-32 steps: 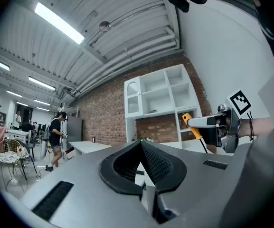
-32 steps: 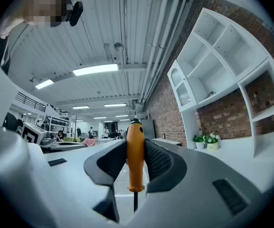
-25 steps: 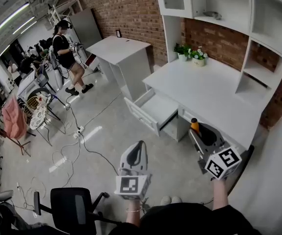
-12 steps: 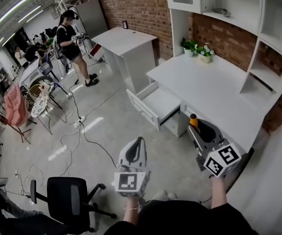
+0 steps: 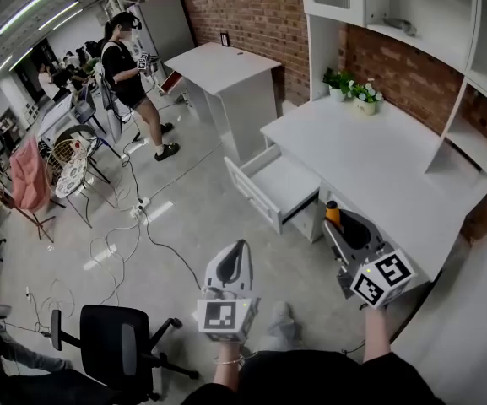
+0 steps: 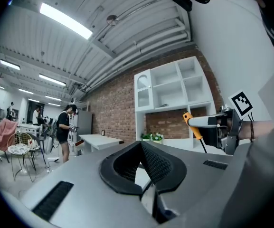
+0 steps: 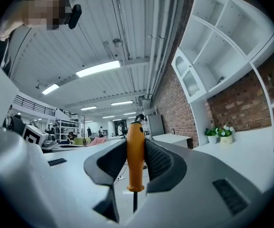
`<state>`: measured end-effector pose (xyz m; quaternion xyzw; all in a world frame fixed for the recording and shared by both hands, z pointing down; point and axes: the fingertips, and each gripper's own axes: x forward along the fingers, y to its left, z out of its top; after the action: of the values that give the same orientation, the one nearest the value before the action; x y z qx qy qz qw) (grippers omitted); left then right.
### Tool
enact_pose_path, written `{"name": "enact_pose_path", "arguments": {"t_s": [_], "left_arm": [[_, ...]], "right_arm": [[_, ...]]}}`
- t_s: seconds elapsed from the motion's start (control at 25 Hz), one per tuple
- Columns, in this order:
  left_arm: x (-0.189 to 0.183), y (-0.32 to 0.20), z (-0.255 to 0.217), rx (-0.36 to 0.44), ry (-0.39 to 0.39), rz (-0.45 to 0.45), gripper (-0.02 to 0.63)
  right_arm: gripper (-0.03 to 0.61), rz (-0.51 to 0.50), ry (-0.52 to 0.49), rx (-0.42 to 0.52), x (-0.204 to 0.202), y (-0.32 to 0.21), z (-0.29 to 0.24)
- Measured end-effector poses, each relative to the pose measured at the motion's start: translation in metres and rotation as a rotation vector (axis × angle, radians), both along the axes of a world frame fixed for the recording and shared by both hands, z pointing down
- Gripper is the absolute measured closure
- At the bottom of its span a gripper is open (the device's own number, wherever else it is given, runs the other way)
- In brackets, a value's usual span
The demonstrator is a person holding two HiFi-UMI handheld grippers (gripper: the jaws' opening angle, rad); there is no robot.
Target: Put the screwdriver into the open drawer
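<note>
Long ceiling strip lights (image 6: 65,21) light the room brightly and evenly, and they glare white in both gripper views. The grey floor (image 5: 218,218) shows a pale reflection and only soft shadows. The white counter (image 5: 370,159) is bright without glare. All views bend strongly toward the edges, with dark rounded corners in the gripper views. The screwdriver (image 7: 135,151), near the lens, looks fairly sharp.

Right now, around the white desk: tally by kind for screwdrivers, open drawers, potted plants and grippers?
Orange-handled screwdriver: 1
Open white drawer: 1
Small green potted plants: 2
Grey two-jaw grippers: 2, left gripper and right gripper
Total: 6
</note>
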<state>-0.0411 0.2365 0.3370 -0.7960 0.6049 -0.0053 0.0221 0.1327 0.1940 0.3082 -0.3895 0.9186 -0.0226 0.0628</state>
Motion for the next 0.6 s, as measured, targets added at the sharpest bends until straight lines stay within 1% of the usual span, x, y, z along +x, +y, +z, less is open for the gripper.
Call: {"name": "enact_pose_path", "arguments": {"t_s": [0.32,0.48,0.6], "left_arm": [[-0.017,-0.069,0.013,-0.022,0.039,0.011,0.605],[-0.027,-0.107,0.014,-0.029,0.035,0.021,0.604],[-0.032,-0.130,0.011,-0.045,0.029,0.045,0.606]], "right_arm": [[0.460,-0.007,0.020,-0.020,-0.021,-0.069,0.011],[0.460,-0.006,0.028,-0.028,-0.032,-0.105,0.013],[0.460,-0.003,0.031,-0.039,-0.041,-0.128,0.015]]}}
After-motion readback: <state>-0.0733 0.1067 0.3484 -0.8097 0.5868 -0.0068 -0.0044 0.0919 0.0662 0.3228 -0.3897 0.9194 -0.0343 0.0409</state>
